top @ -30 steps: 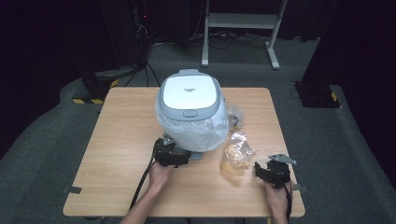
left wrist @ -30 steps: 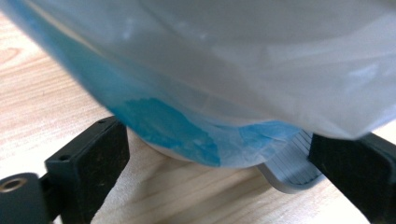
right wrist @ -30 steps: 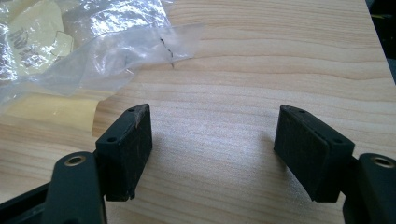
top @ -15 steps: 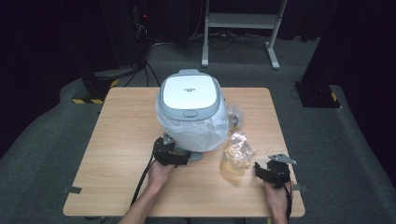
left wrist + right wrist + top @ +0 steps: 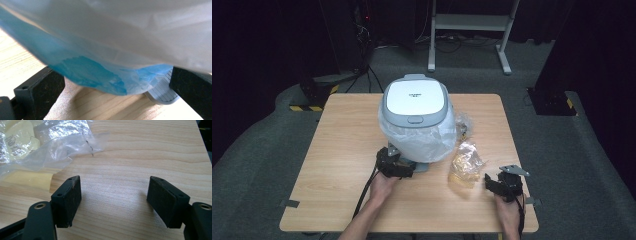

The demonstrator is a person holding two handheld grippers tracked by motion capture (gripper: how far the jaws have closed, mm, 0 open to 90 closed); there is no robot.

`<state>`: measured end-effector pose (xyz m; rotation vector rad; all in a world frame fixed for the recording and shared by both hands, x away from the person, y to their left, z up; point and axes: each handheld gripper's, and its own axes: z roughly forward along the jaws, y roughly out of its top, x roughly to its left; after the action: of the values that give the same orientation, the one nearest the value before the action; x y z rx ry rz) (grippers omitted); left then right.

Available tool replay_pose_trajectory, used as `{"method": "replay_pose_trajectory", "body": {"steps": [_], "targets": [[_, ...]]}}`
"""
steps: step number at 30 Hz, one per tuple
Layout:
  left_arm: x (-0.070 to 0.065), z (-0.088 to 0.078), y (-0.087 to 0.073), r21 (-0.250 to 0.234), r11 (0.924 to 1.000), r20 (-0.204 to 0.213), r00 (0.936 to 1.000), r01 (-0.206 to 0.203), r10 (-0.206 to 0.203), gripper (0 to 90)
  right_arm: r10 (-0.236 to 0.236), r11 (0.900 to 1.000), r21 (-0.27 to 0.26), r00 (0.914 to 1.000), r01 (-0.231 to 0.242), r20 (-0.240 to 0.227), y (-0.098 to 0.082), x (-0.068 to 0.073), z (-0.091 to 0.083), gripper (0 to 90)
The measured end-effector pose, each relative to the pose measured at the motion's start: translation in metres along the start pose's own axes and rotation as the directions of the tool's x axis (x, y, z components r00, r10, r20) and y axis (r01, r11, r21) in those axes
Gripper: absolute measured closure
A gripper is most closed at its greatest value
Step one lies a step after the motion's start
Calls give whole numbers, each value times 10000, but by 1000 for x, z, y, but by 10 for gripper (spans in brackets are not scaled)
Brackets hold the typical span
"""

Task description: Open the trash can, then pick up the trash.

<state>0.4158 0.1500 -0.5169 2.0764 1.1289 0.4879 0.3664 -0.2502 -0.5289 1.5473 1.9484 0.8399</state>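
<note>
In the high view, a grey and white rice cooker with a closed lid [image 5: 414, 107] stands near the middle of the light wooden table [image 5: 342, 135], its lower body wrapped in a translucent white plastic bag [image 5: 422, 142]. The left tongs [image 5: 394, 165] sit at the front foot of the cooker, right up against the lower edge of the bag. Just to the right of the cooker lies a crumpled clear plastic bag with yellowish contents [image 5: 465, 161], and behind it a smaller clear crumpled wrapper [image 5: 462, 124]. The right tongs [image 5: 502, 186] rest near the table's front right corner, just beside the yellowish bag and apart from it.

In the left gripper view, the white plastic bag [image 5: 130, 30] hangs low across the frame, with a blue-tinted fold [image 5: 95, 75] sagging between the two black jaws. The jaws stand wide apart on either side of that fold, and neither pad presses on it. A ribbed grey corner of the cooker's base [image 5: 162, 92] shows under the bag.

In the right gripper view, the jaws are spread wide over bare wood with nothing between them. The clear bag with yellowish contents [image 5: 37, 152] lies ahead at upper left.
</note>
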Motion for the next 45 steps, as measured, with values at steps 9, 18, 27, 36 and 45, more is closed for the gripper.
{"method": "replay_pose_trajectory", "body": {"steps": [9,18,27,36,45], "targets": [[-1,1,0,39,9999,-116,9999,-116,117,3,-90,10000,-29,9999,89,-98,0,0,0,296],[-2,2,0,8,9999,-249,9996,-131,131,3,-91,9999,-124,9995,87,-316,-1,1,-2,345],[-4,5,-2,-206,9998,-343,9994,25,-32,3,-80,9954,-959,9940,-25,-1087,-6,8,-15,309],[-3,8,-6,-127,9998,-207,9996,171,-174,7,-292,9870,-1604,9811,-19,-1912,0,20,-37,239],[-5,8,-7,-425,9986,-338,9989,310,-324,7,-734,9830,-1806,9705,316,-2297,10,31,-40,206]]}}
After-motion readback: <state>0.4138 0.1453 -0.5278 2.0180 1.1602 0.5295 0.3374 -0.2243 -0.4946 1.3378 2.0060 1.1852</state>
